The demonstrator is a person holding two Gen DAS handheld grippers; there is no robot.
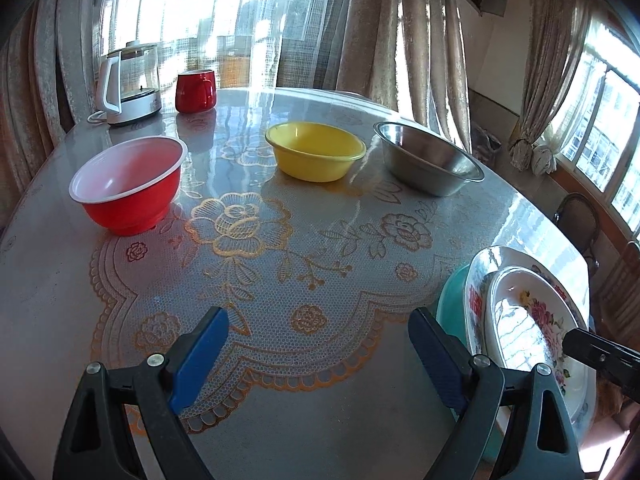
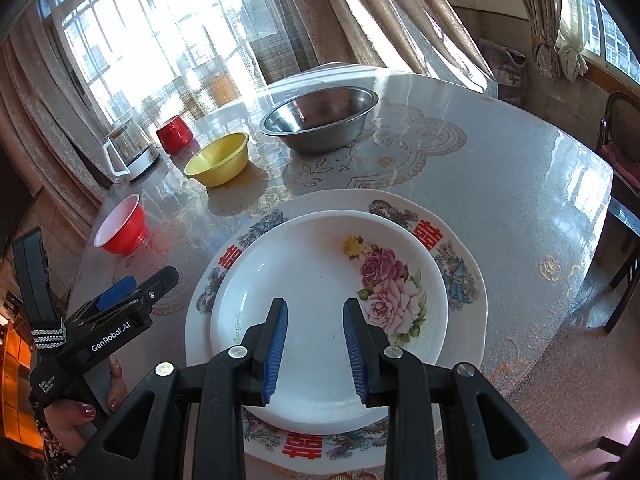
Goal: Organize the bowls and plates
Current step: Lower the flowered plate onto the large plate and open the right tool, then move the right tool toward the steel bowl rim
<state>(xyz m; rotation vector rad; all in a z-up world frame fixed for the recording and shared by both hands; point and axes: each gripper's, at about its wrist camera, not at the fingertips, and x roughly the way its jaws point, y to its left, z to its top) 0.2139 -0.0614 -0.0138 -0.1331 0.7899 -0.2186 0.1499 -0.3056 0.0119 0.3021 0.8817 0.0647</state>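
Right gripper (image 2: pixel 315 344) parted over stacked plates (image 2: pixel 320 272), left gripper (image 1: pixel 318 360) wide apart, lace-patterned table (image 1: pixel 280 264), curtained windows (image 1: pixel 208 12).

Left gripper (image 1: pixel 318 354), right gripper (image 2: pixel 316 344): black frames, blue ribbed pads, silver screws; "GenRobot.AI" lettering; red-painted nails.

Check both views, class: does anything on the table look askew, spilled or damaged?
Nothing stands out. The red bowl, yellow bowl and steel bowl stand upright and apart; the rose plate sits flat on the larger plate. No spills or cracks show.
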